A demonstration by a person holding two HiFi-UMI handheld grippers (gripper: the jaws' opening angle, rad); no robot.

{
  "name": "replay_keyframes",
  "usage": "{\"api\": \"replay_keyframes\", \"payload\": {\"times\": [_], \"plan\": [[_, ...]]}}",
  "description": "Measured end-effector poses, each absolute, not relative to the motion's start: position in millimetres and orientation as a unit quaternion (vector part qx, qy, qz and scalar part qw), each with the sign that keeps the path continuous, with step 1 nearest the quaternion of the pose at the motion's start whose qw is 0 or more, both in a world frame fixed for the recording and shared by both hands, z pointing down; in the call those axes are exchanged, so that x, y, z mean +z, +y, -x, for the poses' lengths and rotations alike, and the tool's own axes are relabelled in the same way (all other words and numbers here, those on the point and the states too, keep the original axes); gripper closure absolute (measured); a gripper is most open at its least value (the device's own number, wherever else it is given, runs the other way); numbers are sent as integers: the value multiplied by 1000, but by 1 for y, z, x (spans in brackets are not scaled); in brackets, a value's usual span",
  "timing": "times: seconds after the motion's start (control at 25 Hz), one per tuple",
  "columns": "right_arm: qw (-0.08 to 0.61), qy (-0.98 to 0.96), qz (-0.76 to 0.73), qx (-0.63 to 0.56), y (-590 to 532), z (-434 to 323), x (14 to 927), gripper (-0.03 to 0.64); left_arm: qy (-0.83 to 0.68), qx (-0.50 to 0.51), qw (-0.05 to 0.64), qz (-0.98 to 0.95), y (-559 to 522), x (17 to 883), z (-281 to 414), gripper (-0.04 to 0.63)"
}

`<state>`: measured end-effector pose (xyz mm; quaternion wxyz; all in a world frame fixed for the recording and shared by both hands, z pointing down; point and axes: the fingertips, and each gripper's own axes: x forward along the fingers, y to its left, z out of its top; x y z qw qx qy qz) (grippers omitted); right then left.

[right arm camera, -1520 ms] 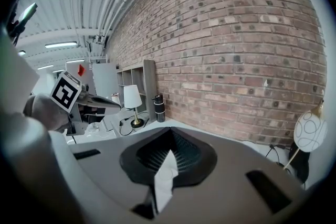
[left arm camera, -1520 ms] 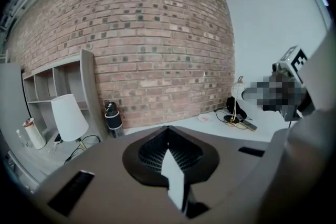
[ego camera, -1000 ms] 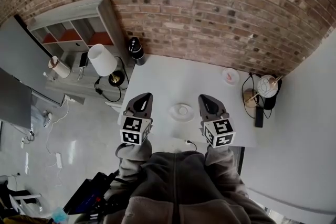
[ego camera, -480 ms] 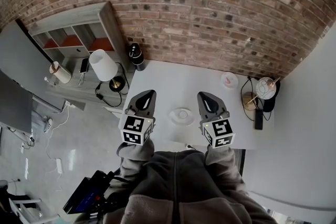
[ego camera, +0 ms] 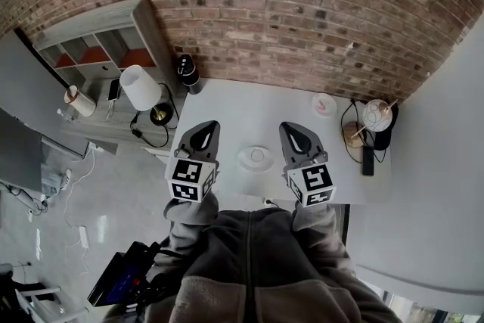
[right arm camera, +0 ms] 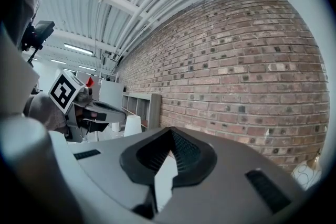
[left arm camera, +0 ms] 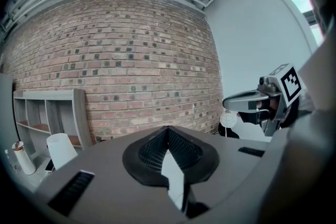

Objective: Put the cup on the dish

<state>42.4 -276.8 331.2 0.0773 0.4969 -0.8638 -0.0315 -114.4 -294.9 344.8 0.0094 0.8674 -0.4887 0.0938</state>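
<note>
A white round dish (ego camera: 255,158) lies in the middle of the white table (ego camera: 227,106), with a low white shape on its centre that I cannot make out clearly. A small pink-white round piece (ego camera: 324,104) sits at the table's far right. My left gripper (ego camera: 211,125) hovers left of the dish and my right gripper (ego camera: 288,126) right of it, both shut and empty. In the left gripper view the closed jaw tips (left arm camera: 168,131) point at the brick wall, with the right gripper (left arm camera: 252,99) alongside. The right gripper view shows its closed tips (right arm camera: 169,134) and the left gripper (right arm camera: 100,110).
A white lamp (ego camera: 141,87) and a shelf unit (ego camera: 98,41) stand left of the table. A black bottle-like object (ego camera: 187,72) is at the table's far left corner. A round object with cables (ego camera: 376,116) and a black slab (ego camera: 367,160) occupy the right end. The brick wall (ego camera: 302,11) is behind.
The head view has shifted slightly, so everything sits a little higher and more to the left. Both grippers remain shut on either side of the dish.
</note>
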Motion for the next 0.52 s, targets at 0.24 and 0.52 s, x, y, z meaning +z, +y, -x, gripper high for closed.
{"api": "replay_keyframes", "payload": {"times": [0.24,0.52], "plan": [[77,-863,-498,-32,-275,-42,331,615,-485,95,8,-869,-295,345,112,589],[79,-861,-502,-30,-274,-37,336,615,-487,95,9,-868,-293,348,116,591]]}}
